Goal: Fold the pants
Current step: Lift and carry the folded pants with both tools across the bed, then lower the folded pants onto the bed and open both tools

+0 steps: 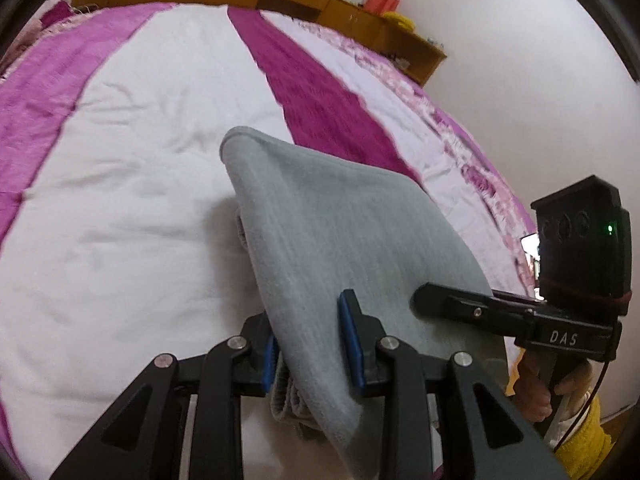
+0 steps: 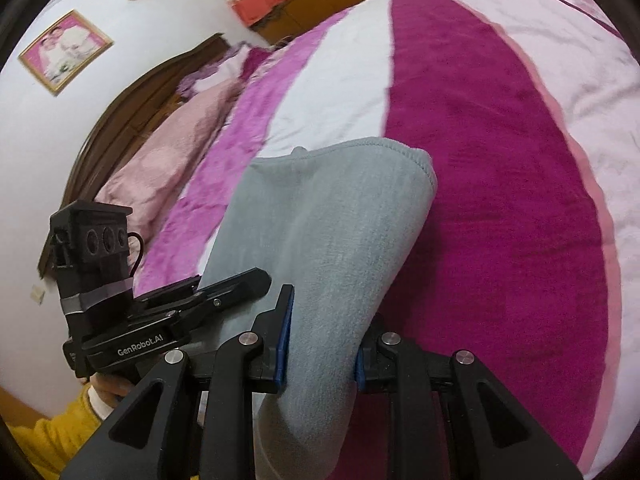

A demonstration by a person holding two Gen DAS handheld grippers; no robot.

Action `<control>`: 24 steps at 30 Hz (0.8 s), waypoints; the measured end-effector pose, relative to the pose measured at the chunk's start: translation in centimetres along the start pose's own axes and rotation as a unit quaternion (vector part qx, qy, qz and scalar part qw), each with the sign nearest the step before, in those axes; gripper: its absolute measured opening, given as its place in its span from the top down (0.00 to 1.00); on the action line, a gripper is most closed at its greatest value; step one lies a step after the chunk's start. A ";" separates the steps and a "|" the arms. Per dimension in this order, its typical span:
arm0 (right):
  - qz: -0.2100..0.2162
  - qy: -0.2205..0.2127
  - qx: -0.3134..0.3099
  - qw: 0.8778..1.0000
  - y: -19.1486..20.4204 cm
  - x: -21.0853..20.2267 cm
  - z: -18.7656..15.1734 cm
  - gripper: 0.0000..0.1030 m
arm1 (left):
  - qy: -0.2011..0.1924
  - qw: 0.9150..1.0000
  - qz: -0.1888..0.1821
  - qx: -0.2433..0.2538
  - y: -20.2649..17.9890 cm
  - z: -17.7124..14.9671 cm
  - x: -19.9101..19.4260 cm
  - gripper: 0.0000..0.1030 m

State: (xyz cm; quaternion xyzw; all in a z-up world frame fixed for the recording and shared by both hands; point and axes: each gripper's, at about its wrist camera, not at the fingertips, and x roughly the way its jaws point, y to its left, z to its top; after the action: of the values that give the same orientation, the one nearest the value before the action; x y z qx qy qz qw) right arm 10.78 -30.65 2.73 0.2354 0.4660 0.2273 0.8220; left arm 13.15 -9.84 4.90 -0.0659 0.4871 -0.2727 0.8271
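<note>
The grey pants point(image 1: 320, 240) hang folded above the striped bedspread point(image 1: 120, 180), lifted off it at the near end. The left gripper point(image 1: 312, 344) is clamped on one near edge of the pants, its blue pads pressing the cloth. Just beside it, the right gripper point(image 2: 320, 344) is clamped on the same near edge, cloth running forward between its fingers.
</note>
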 end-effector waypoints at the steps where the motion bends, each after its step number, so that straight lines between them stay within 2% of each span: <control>1: -0.012 0.007 0.007 1.000 -0.5 0.5 -0.1 0.82 | 0.005 1.000 0.004 0.004 0.1 0.0 0.6 0.69; 4: -0.028 0.010 0.002 1.000 -0.8 1.0 0.0 0.81 | 0.009 1.000 0.004 0.009 0.4 -0.1 1.1 0.66; 7: -0.046 0.005 -0.009 0.999 -0.5 1.1 0.1 0.74 | 0.018 1.000 0.004 -0.005 0.6 0.1 1.0 0.66; 12: -0.055 0.005 0.003 0.998 -0.4 0.1 -0.3 0.74 | 0.018 0.999 0.038 0.013 -0.9 0.0 -1.2 0.66; 14: -0.061 -0.002 0.010 0.998 -0.3 -0.8 -0.6 0.73 | 0.013 0.998 0.058 0.019 -1.5 -0.6 -2.8 0.66; 19: -0.083 -0.024 0.009 0.996 0.6 -3.3 -2.4 0.74 | 0.007 0.996 0.075 0.037 -3.3 -3.1 -5.5 0.66; 24: -0.116 -0.035 -0.009 0.993 1.5 -5.1 -5.5 0.73 | 0.018 0.994 0.102 0.028 -2.8 -5.5 -5.5 0.66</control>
State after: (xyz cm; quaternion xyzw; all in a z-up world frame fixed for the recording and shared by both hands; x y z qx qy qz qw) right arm 3.34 -31.58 4.47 0.1803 0.4593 0.1258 0.8607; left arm 5.42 -8.50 7.34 0.0117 0.4981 -0.2015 0.8433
